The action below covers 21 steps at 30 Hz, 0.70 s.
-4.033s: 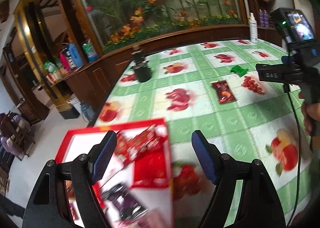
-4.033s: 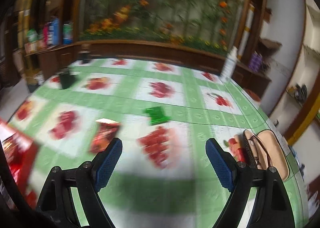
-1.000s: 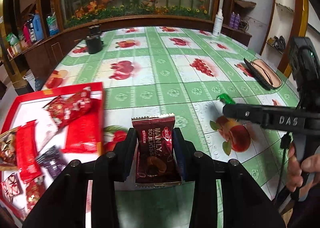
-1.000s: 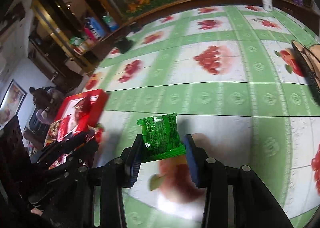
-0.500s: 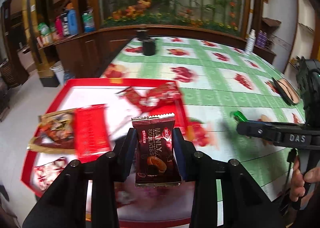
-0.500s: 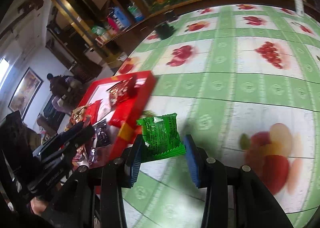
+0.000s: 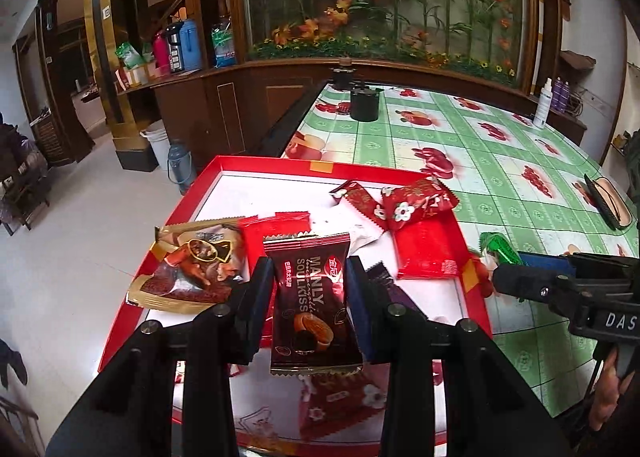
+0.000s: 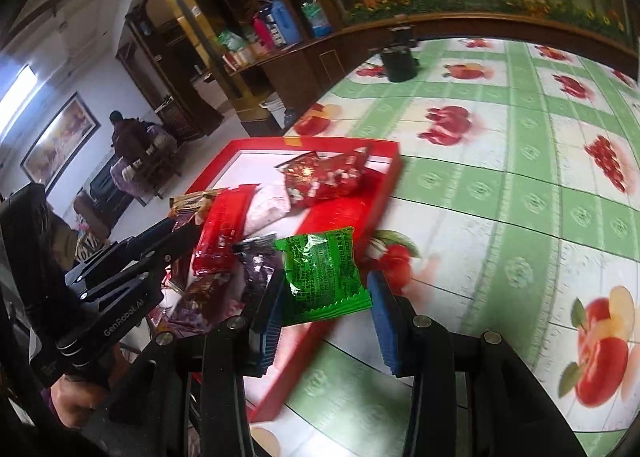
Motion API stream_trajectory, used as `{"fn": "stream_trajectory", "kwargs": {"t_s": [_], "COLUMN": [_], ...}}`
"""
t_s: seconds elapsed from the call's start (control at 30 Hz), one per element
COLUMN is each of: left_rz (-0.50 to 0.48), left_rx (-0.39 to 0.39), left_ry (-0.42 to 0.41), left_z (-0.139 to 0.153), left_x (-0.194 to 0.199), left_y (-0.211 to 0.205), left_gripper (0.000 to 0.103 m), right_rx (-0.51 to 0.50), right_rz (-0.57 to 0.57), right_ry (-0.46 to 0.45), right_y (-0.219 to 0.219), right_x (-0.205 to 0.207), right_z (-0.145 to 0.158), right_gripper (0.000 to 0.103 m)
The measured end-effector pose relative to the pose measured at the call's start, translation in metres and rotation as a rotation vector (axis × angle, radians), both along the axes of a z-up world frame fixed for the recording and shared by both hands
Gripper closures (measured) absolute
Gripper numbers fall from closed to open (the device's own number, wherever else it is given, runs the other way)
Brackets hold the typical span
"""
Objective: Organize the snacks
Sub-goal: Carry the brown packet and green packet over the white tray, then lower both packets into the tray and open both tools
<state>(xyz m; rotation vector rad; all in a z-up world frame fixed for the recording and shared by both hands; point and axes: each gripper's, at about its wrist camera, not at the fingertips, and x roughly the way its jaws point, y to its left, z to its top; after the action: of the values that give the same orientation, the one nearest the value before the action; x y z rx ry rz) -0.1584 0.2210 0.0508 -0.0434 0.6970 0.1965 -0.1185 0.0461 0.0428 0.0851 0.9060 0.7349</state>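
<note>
My left gripper [image 7: 310,293] is shut on a dark red "Manly Soulkiss" snack packet [image 7: 312,305] and holds it above the red tray [image 7: 256,163], which holds several snack packets. My right gripper [image 8: 326,297] is shut on a green snack packet [image 8: 322,275] and hovers over the tray's right rim [image 8: 348,217]. The right gripper also shows at the right of the left wrist view [image 7: 508,261], with the green packet [image 7: 498,247] in it. The left gripper shows at the left of the right wrist view [image 8: 176,229].
The tray sits at the left end of a table with a green fruit-print cloth [image 7: 500,177]. A black cup [image 7: 364,105] stands at the far edge, a white bottle [image 7: 542,107] far right, and a tan case [image 7: 610,203] at the right. The floor drops off left of the tray.
Both grippers have swung left toward the tray with their packets. The left gripper now hangs over the tray's middle and the right gripper has reached its right rim.
</note>
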Motion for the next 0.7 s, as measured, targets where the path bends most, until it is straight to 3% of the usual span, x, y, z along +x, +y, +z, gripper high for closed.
{"fn": "stream_trajectory", "kwargs": {"t_s": [0.5, 0.7], "left_rz": [0.013, 0.034], "left_rx": [0.016, 0.035], "left_ry": [0.029, 0.048], "left_z": [-0.01, -0.015], "left_x": [0.011, 0.015], "left_y": [0.009, 0.015], "left_gripper": [0.068, 0.068], "right_rx": [-0.059, -0.083], "right_rz": [0.076, 0.085], "right_ry": [-0.014, -0.06], "right_y": [0.051, 0.072], "right_x": [-0.002, 0.004], "right_z": [-0.01, -0.009], "right_gripper": [0.06, 0.059]}}
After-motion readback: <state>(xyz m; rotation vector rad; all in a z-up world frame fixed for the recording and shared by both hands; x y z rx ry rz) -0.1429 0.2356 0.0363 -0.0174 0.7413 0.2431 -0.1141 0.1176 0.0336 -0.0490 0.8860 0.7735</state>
